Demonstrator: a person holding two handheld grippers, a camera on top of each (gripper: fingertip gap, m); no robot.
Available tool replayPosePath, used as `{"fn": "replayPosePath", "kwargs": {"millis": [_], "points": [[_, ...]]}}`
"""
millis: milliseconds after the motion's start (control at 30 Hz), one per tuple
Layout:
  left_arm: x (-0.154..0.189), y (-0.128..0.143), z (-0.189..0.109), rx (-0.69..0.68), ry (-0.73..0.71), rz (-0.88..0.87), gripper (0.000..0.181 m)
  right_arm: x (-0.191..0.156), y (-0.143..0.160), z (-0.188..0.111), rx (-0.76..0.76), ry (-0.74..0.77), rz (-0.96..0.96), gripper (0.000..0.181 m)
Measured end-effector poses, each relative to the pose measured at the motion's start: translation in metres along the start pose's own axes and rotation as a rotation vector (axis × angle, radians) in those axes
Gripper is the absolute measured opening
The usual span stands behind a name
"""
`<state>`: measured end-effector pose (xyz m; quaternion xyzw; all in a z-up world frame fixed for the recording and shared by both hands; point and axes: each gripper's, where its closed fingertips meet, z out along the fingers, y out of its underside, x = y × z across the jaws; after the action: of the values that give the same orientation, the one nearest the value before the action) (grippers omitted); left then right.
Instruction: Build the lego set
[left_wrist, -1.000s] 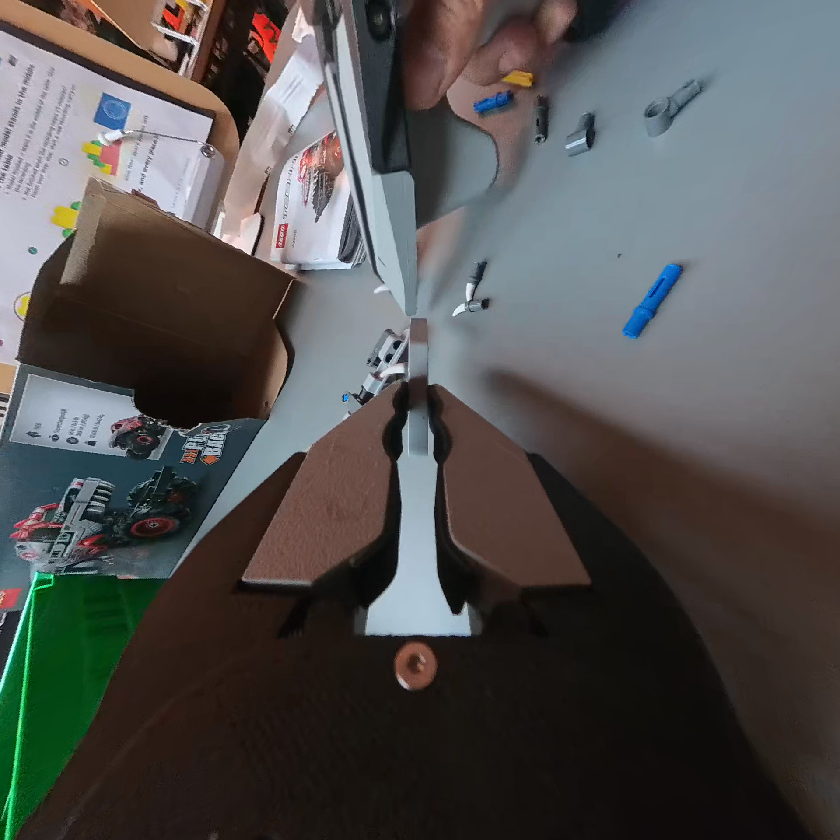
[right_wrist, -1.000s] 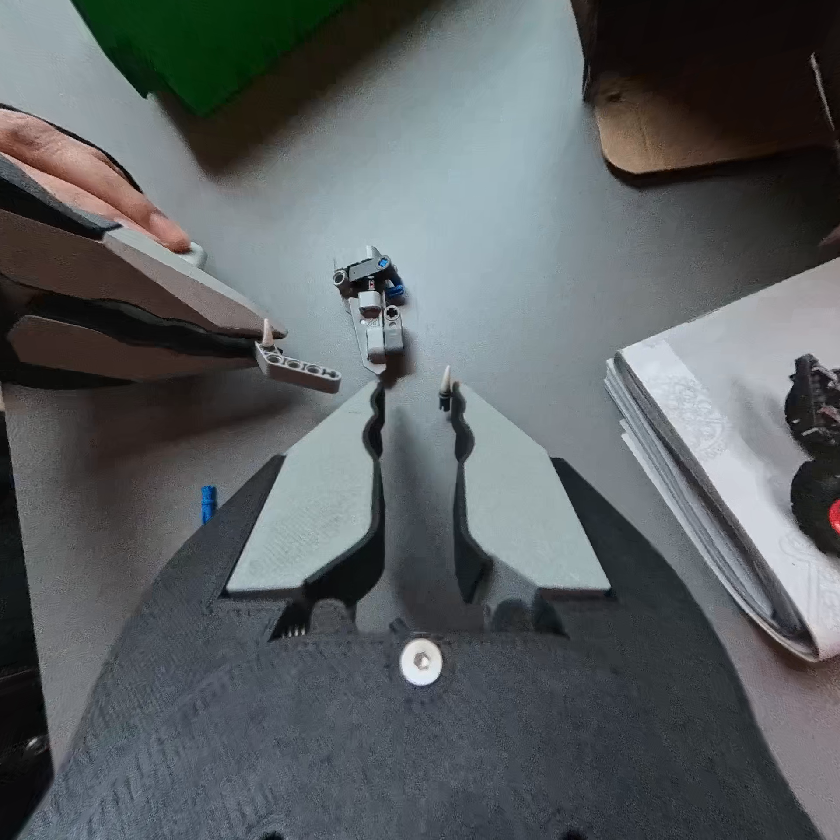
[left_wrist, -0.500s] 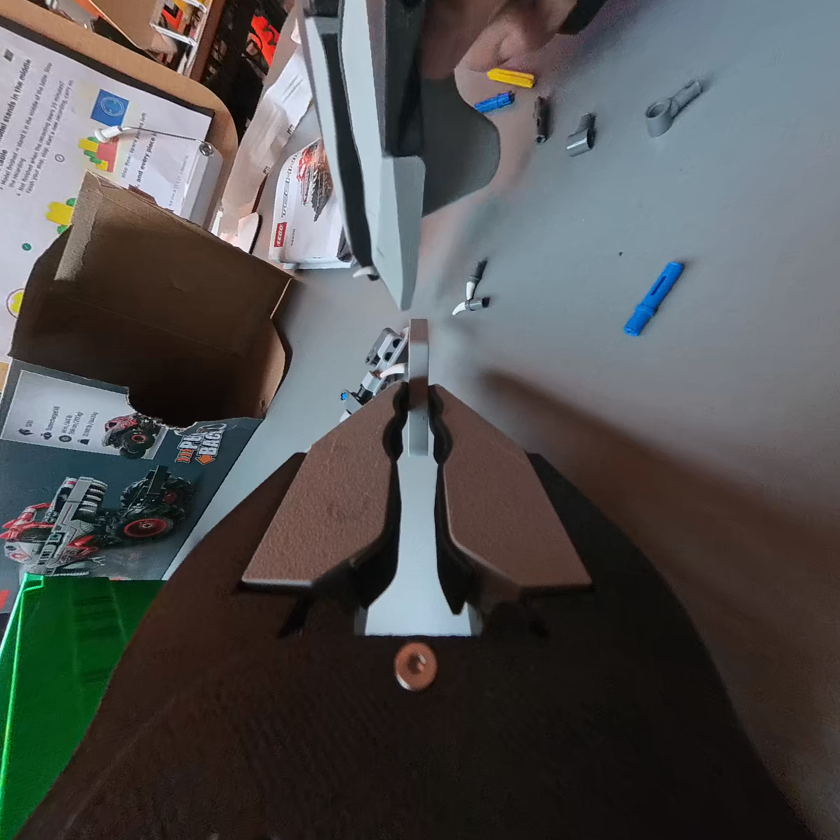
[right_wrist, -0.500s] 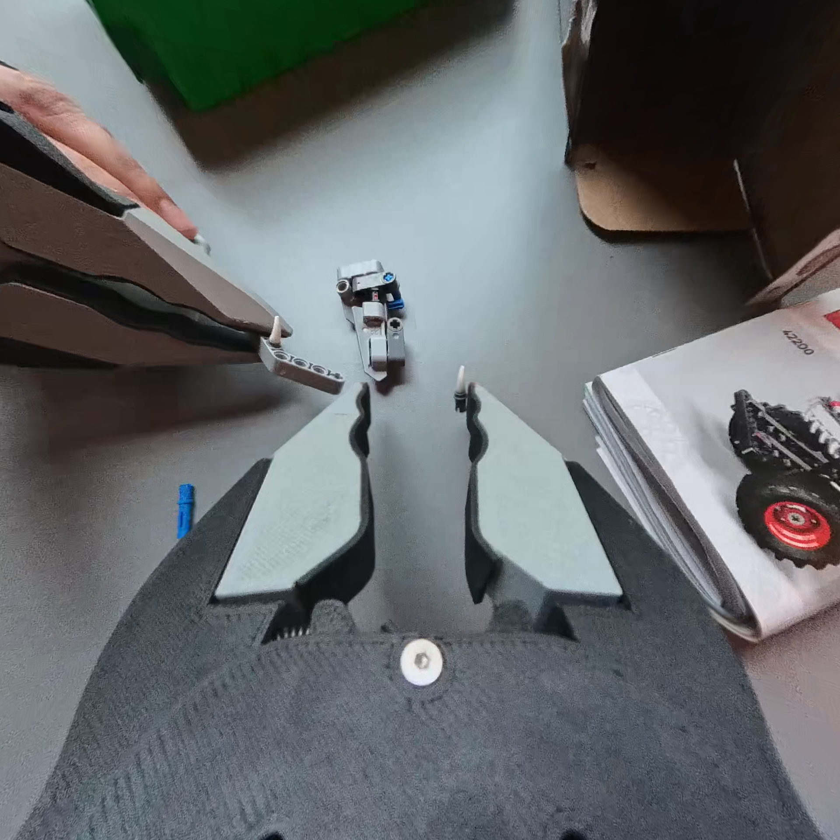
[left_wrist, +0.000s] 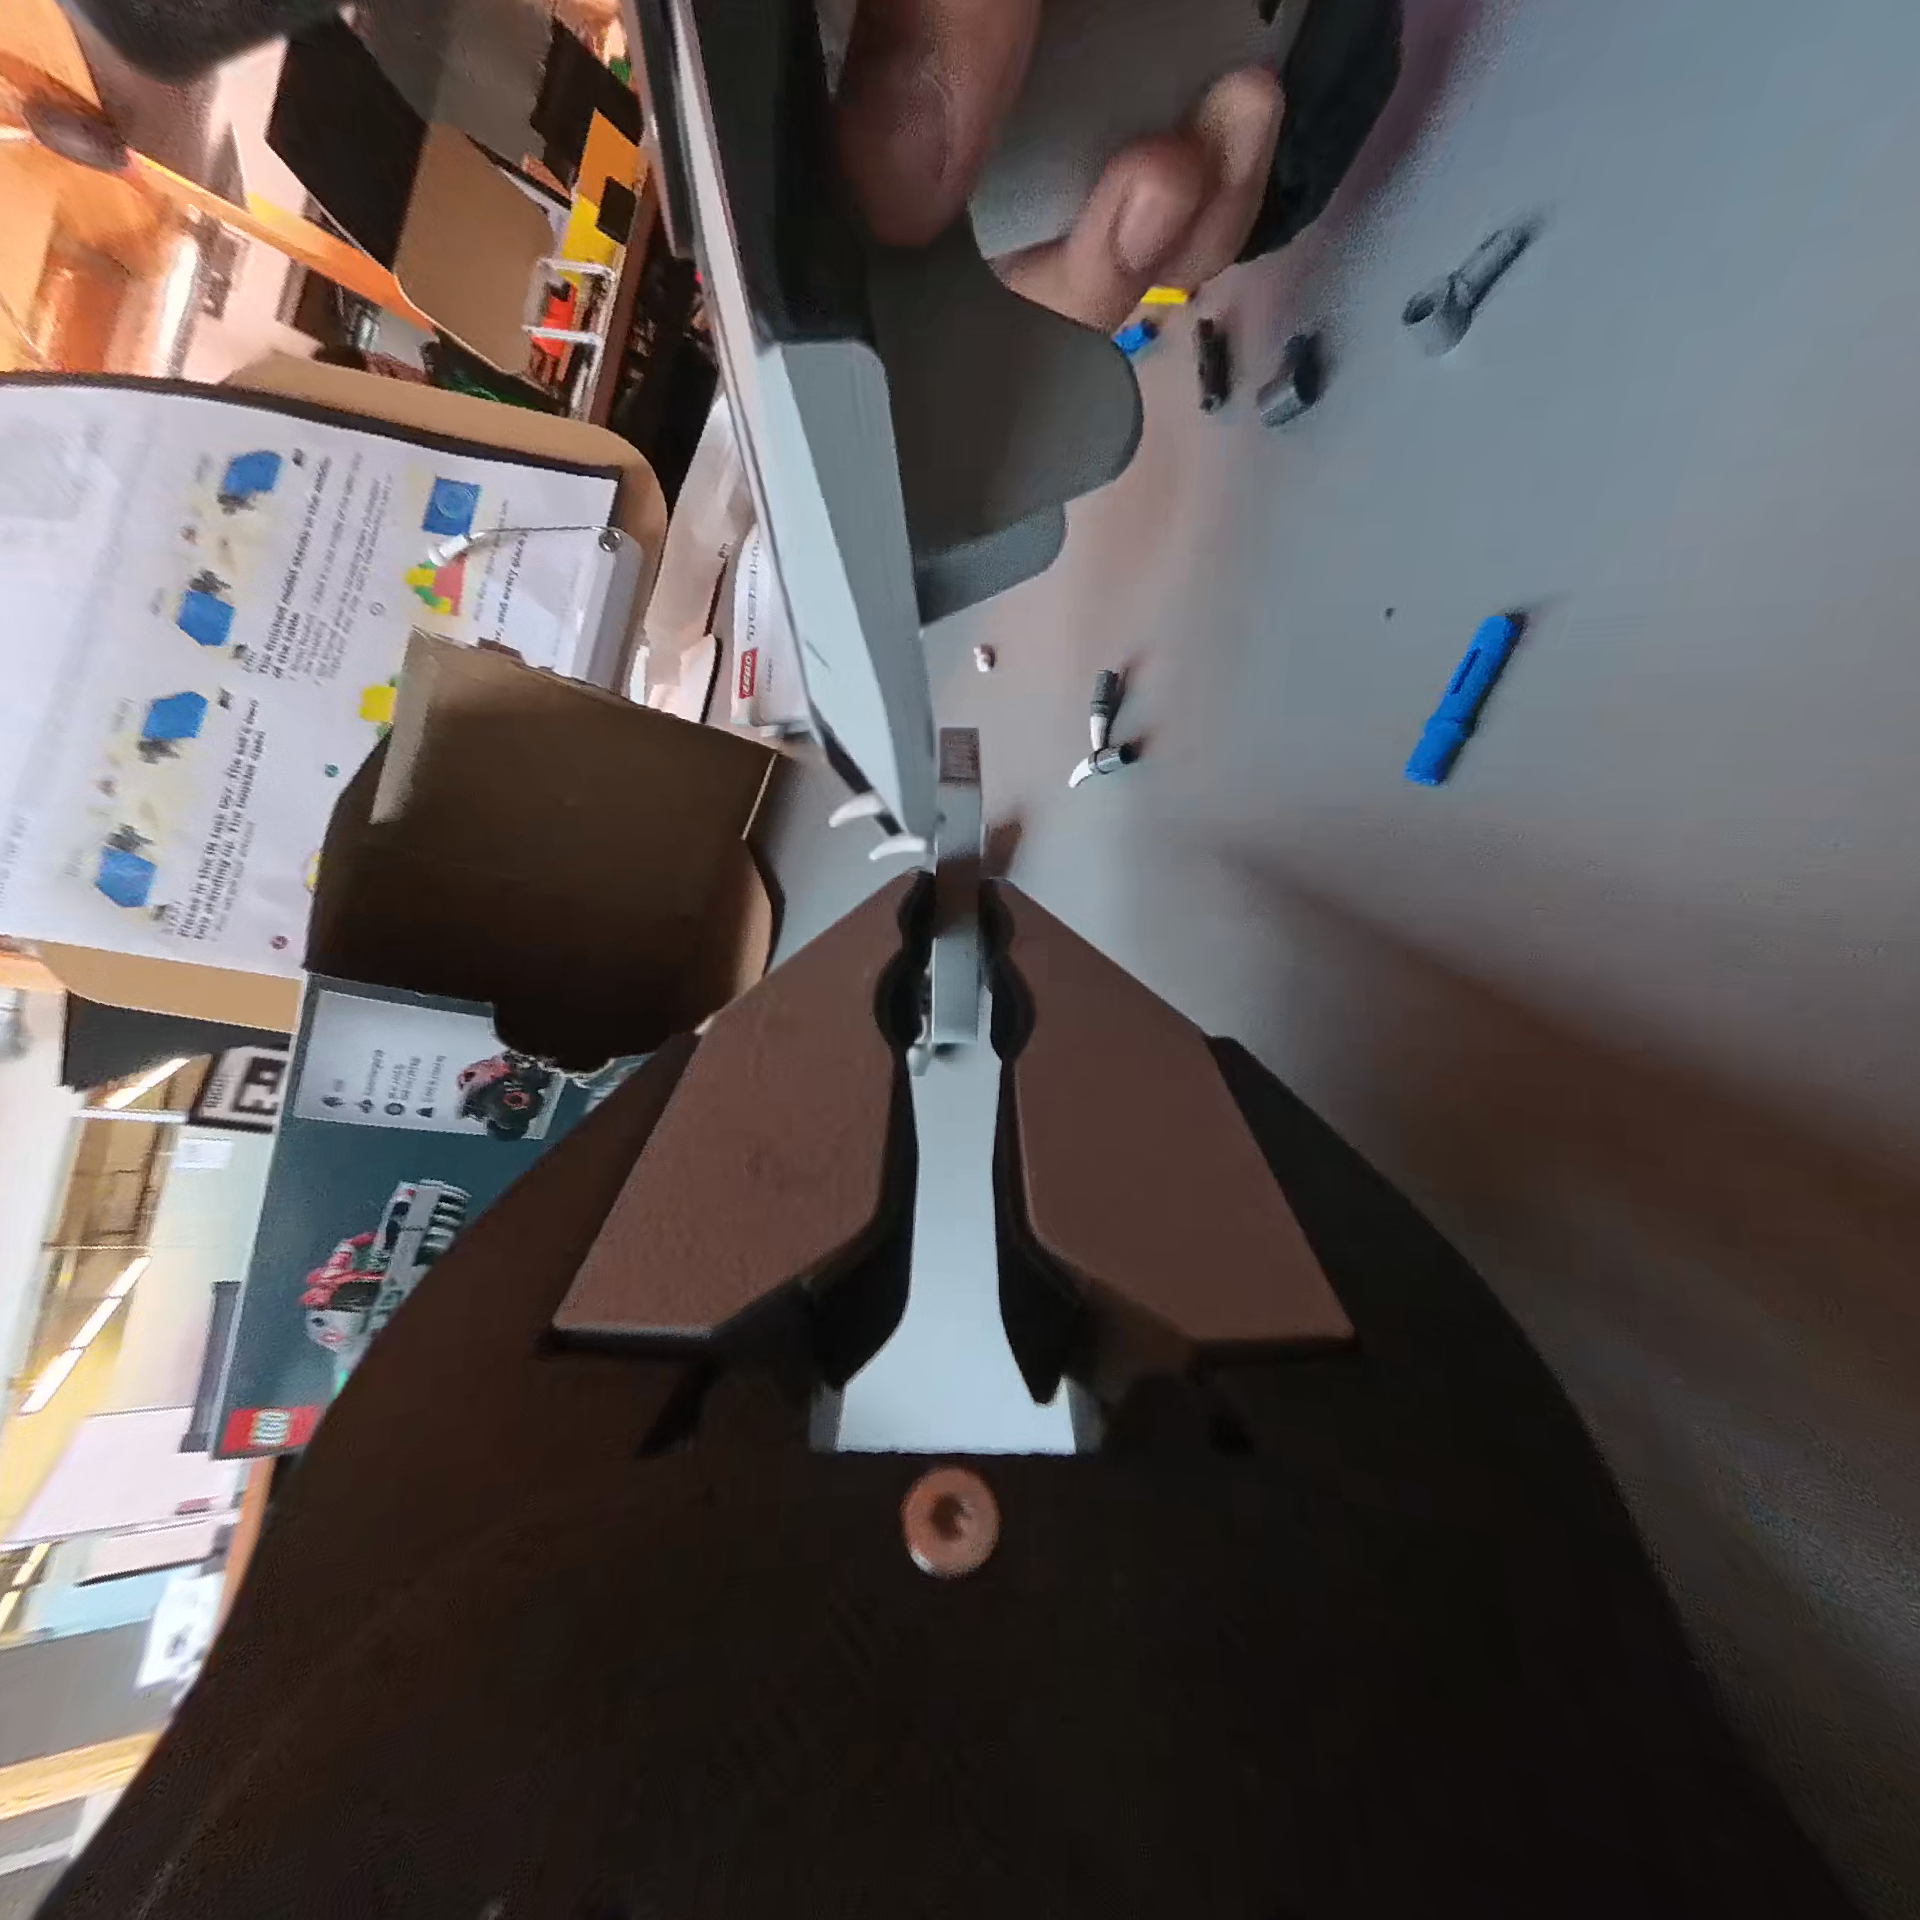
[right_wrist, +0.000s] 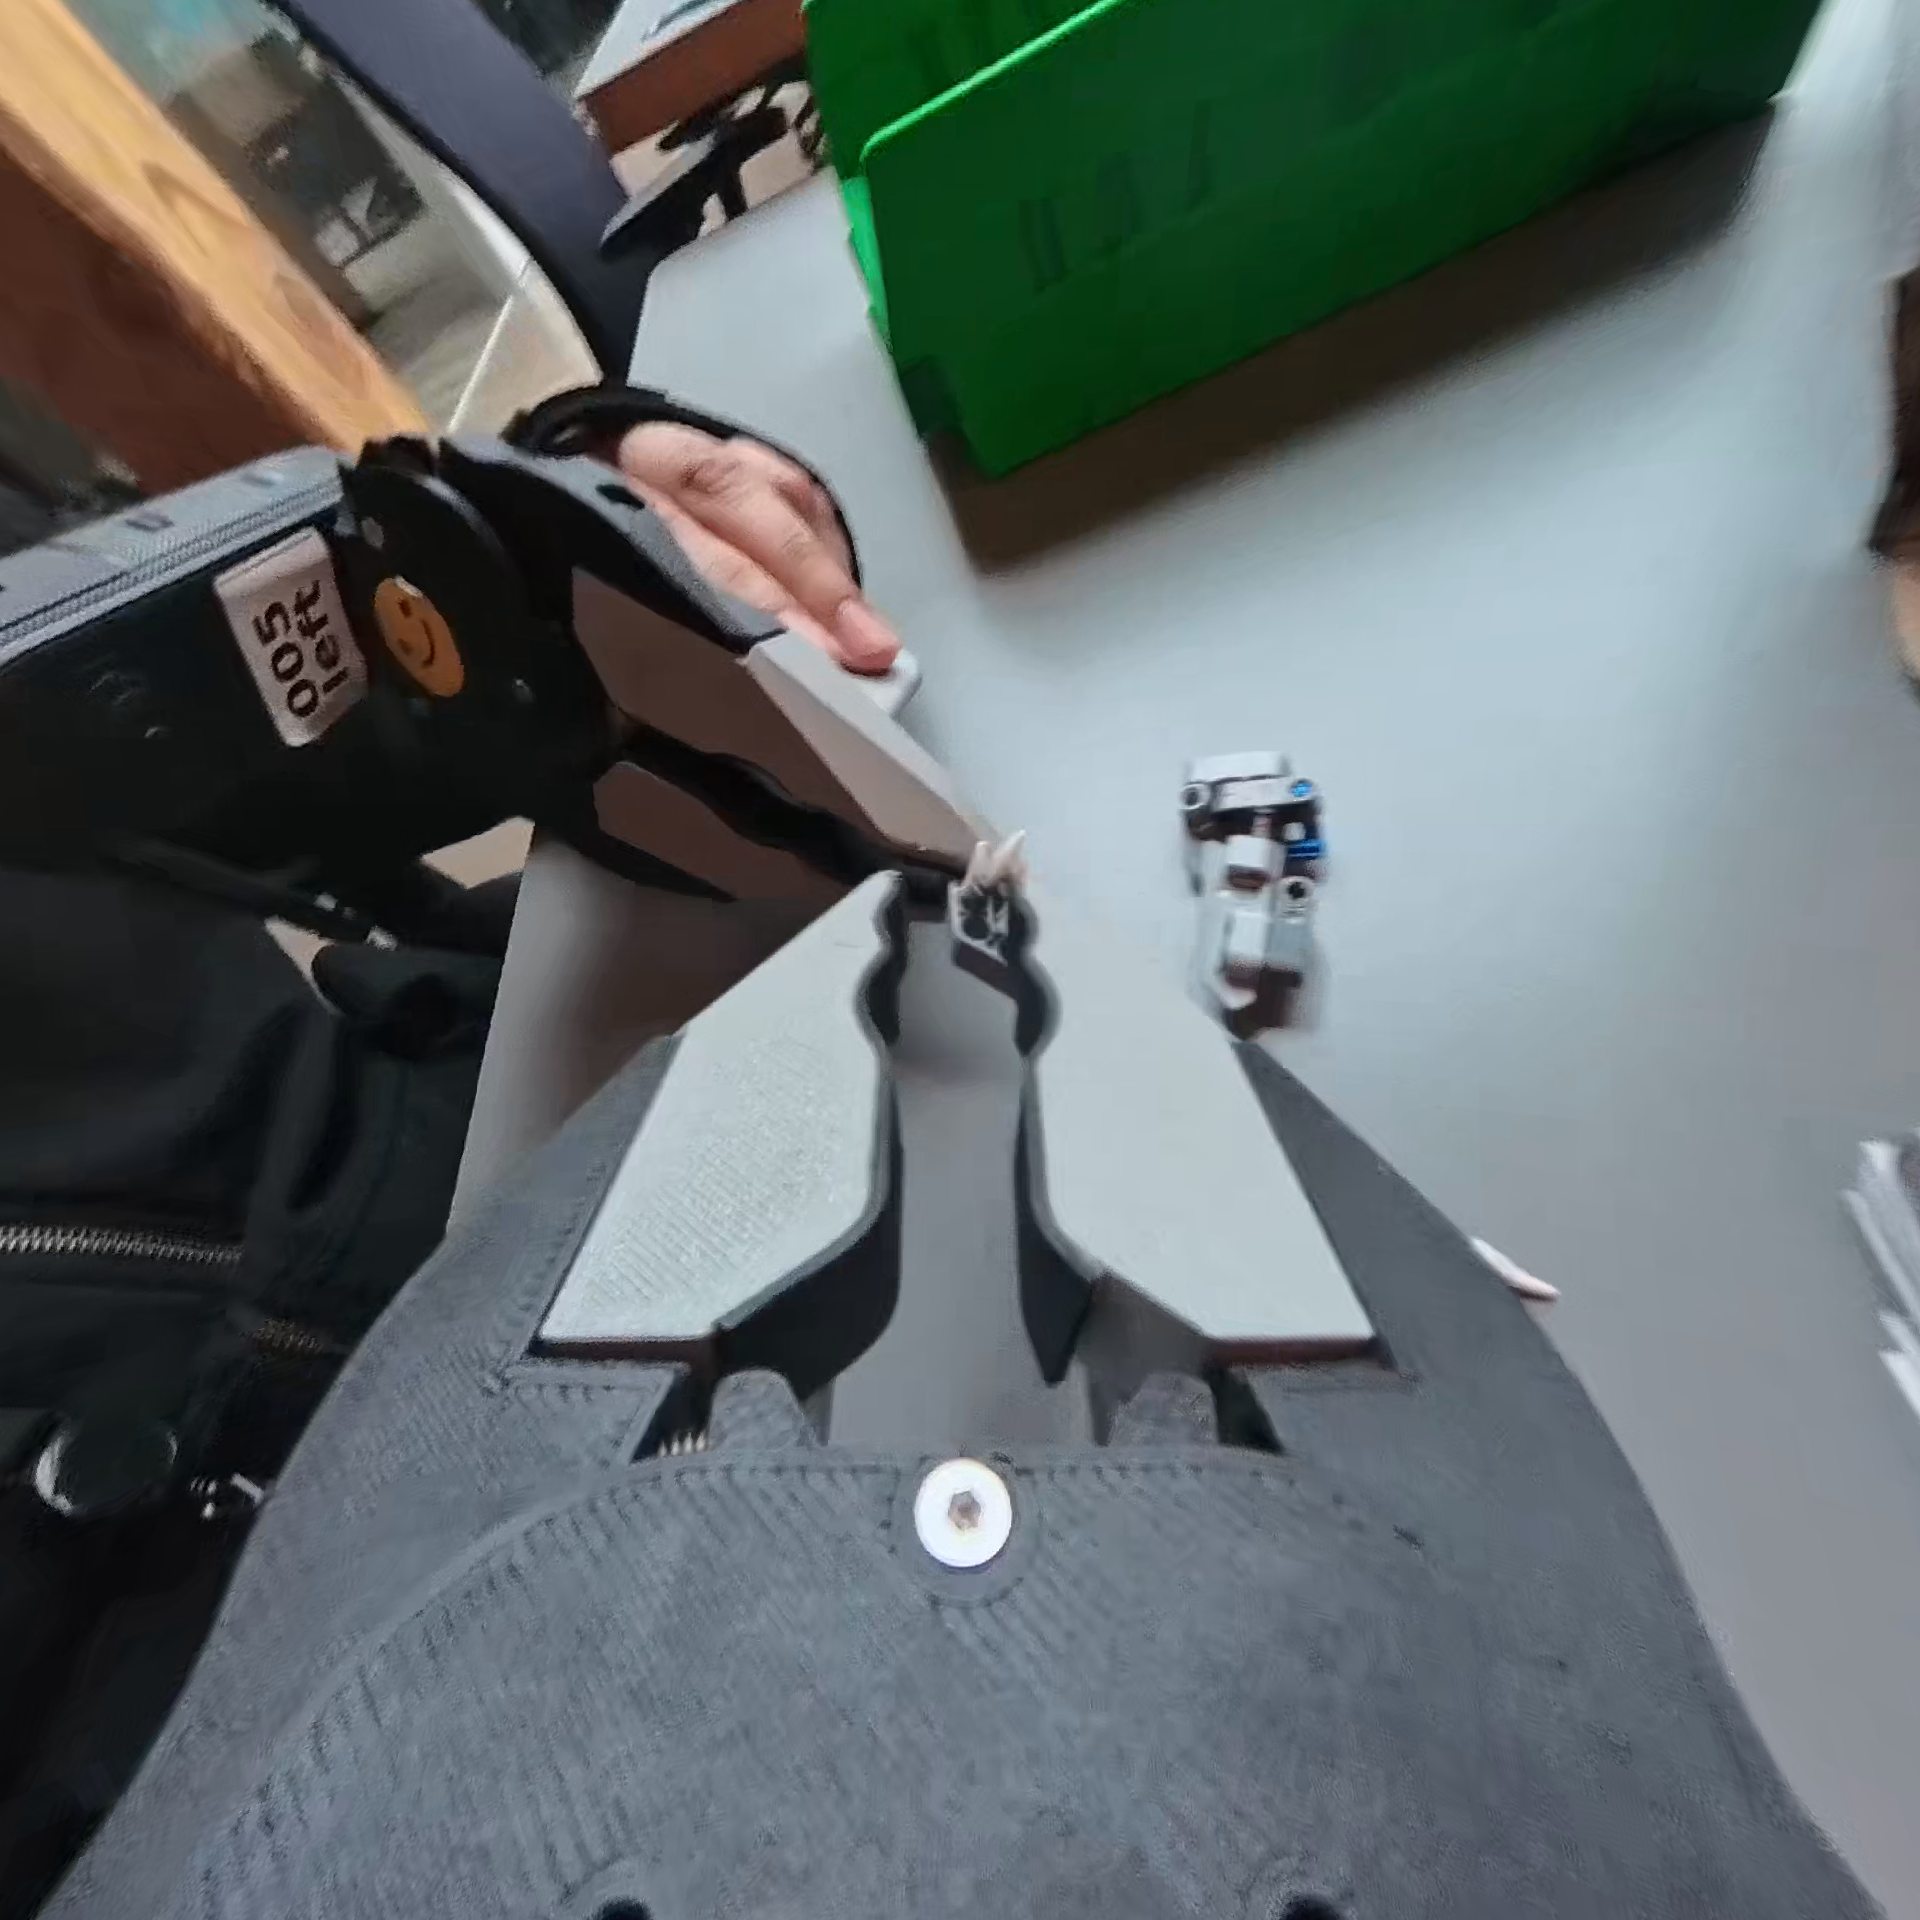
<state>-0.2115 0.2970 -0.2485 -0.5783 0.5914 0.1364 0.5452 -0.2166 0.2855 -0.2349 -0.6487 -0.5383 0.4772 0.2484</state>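
My left gripper (left_wrist: 951, 894) is shut on a grey lego beam (left_wrist: 956, 966), which sticks out past its tips; a white tooth (left_wrist: 894, 852) stands on the beam. My right gripper (right_wrist: 951, 894) has its jaws apart on either side of the beam's free end (right_wrist: 982, 920). A white tooth with a black base (right_wrist: 1006, 852) sits at its right fingertip, against the beam. In the left wrist view the right gripper (left_wrist: 914, 821) comes down from the top onto the beam. A grey and blue sub-assembly (right_wrist: 1252, 894) lies on the table beyond.
A green bin (right_wrist: 1247, 208) stands at the back and a booklet (right_wrist: 1891, 1278) lies at the right edge. An open cardboard box (left_wrist: 551, 831) and the set's box (left_wrist: 416, 1174) lie to the left. A blue pin (left_wrist: 1460, 696), loose teeth (left_wrist: 1101, 764) and grey parts (left_wrist: 1288, 379) lie scattered.
My right gripper has swung left and up to the beam in the left gripper, and its jaws have narrowed around the beam's end. The sub-assembly stayed on the table.
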Motion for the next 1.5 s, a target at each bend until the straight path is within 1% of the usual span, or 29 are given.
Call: {"fn": "replayPosePath", "kwargs": {"millis": [67,200,300,467,533,600,633,700,767,833,900,1033,1100,1300,1333,1367,1400,1433,1467,1500], "points": [[0.003,0.001,0.001,-0.016,0.004,0.038,0.006,0.004,0.005,0.005,-0.036,0.037,-0.014,0.004],[0.005,0.005,0.002,-0.068,-0.021,0.136,0.006,0.006,0.008,0.007,-0.049,0.036,-0.010,0.004],[0.004,0.008,0.003,-0.092,-0.021,0.126,0.006,0.009,0.006,0.010,-0.026,0.046,0.005,0.004],[0.001,0.005,0.001,-0.079,-0.036,0.118,0.006,0.006,0.004,0.008,0.003,-0.008,0.034,0.004],[0.002,0.006,0.000,-0.080,-0.024,0.111,0.006,0.005,0.006,0.009,-0.016,-0.002,0.018,0.004],[0.005,0.008,0.002,-0.087,0.004,0.072,0.006,0.008,0.007,0.010,-0.049,0.059,-0.020,0.003],[0.003,0.010,0.002,-0.100,0.002,0.042,0.006,0.010,0.003,0.011,-0.033,0.093,-0.023,0.003],[-0.005,0.012,0.000,-0.089,-0.012,-0.057,0.006,0.012,-0.008,0.011,0.033,0.125,-0.005,0.003],[-0.012,0.008,-0.002,-0.033,-0.008,-0.159,0.007,0.013,-0.021,0.007,0.114,0.155,0.006,0.000],[-0.019,0.009,-0.004,-0.038,-0.042,-0.168,0.007,0.014,-0.027,0.009,0.151,0.167,0.011,0.000],[-0.020,0.009,-0.005,-0.029,-0.039,-0.182,0.006,0.014,-0.028,0.008,0.168,0.166,0.022,0.000],[-0.020,0.009,-0.005,-0.036,-0.057,-0.121,0.007,0.016,-0.028,0.007,0.180,0.202,0.039,0.000],[-0.022,0.008,-0.005,-0.037,-0.077,-0.103,0.007,0.016,-0.031,0.006,0.185,0.236,0.010,0.000],[-0.026,0.005,-0.009,-0.018,-0.086,-0.135,0.006,0.017,-0.039,0.004,0.210,0.340,-0.068,0.000],[-0.018,-0.003,-0.010,0.022,-0.027,-0.126,0.007,0.027,-0.044,-0.003,0.240,0.428,-0.081,0.000],[-0.005,-0.026,-0.016,0.133,0.027,-0.123,0.005,0.034,-0.051,-0.014,0.272,0.475,-0.092,0.000],[0.003,-0.033,-0.016,0.114,0.021,-0.048,0.006,0.034,-0.059,-0.021,0.326,0.439,-0.070,0.000],[-0.002,-0.031,-0.013,0.079,-0.053,0.031,0.005,0.030,-0.063,-0.024,0.370,0.365,-0.036,0.000],[-0.009,-0.019,-0.009,0.028,-0.082,0.022,0.006,0.021,-0.063,-0.022,0.390,0.271,-0.016,0.000],[-0.016,-0.011,-0.007,0.015,-0.071,-0.061,0.006,0.013,-0.062,-0.020,0.401,0.196,-0.006,0.000]]}}
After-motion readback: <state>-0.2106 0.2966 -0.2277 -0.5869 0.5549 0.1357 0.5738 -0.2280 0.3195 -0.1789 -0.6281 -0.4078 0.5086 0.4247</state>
